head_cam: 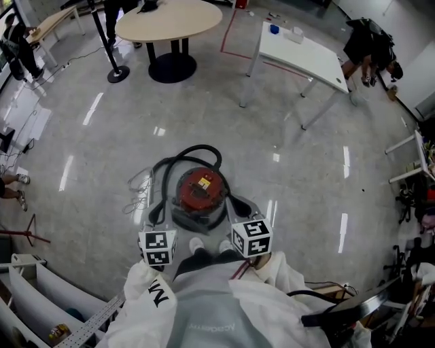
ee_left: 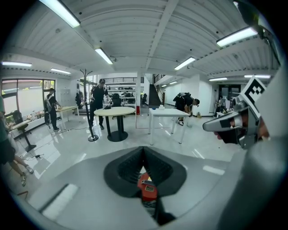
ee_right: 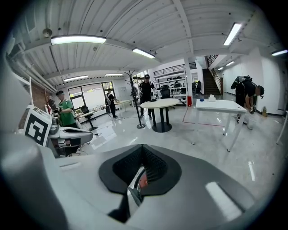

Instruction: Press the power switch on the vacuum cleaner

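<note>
The vacuum cleaner (head_cam: 200,194) stands on the grey floor just ahead of my feet: a round grey body with a red top, ringed by a black hose (head_cam: 194,153). My left gripper (head_cam: 158,246) and right gripper (head_cam: 251,236) hover side by side above its near edge, close to my body, each with its marker cube on top. In the left gripper view the jaws are closed together, and a slice of the red top (ee_left: 147,186) shows below them. The right gripper view shows the same closed jaws, with a sliver of the vacuum (ee_right: 143,182) beneath. Neither gripper holds anything.
A white cable (head_cam: 139,194) lies loose left of the vacuum. Farther off stand a round table (head_cam: 170,20), a pole stand (head_cam: 117,73) and a white table (head_cam: 302,54). People are at the room's edges. A white rack (head_cam: 41,299) sits at my near left.
</note>
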The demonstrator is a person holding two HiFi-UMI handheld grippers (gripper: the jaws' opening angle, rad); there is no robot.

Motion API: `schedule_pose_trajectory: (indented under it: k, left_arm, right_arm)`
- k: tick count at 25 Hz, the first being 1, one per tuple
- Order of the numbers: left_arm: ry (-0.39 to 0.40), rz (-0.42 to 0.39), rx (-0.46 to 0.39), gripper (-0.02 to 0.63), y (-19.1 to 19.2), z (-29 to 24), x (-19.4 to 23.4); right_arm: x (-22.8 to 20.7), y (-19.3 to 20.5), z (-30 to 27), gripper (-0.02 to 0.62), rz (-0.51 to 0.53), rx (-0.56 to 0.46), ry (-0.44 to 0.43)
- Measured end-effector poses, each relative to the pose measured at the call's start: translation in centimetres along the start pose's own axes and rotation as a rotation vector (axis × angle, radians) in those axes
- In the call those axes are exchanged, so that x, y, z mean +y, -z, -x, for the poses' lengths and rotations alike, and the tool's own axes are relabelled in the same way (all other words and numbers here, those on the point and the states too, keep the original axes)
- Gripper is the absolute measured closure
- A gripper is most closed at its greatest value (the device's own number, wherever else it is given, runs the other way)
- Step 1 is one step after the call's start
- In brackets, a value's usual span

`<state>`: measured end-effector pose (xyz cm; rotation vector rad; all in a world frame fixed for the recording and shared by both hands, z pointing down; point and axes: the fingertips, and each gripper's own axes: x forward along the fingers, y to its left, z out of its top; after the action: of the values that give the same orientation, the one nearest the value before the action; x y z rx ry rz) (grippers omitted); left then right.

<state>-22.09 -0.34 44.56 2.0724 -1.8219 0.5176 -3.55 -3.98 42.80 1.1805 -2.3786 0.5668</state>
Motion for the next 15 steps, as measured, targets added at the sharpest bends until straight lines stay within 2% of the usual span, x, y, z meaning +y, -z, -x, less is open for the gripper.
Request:
schedule_pose_trajectory:
  k: [15]
  left_arm:
    - [-0.077, -0.019, -0.014, 0.606, 0.3, 3.9, -6.4]
  right_arm:
    - [-1.9, 3.1, 5.4, 0.595, -0.019, -0.029, -0.088]
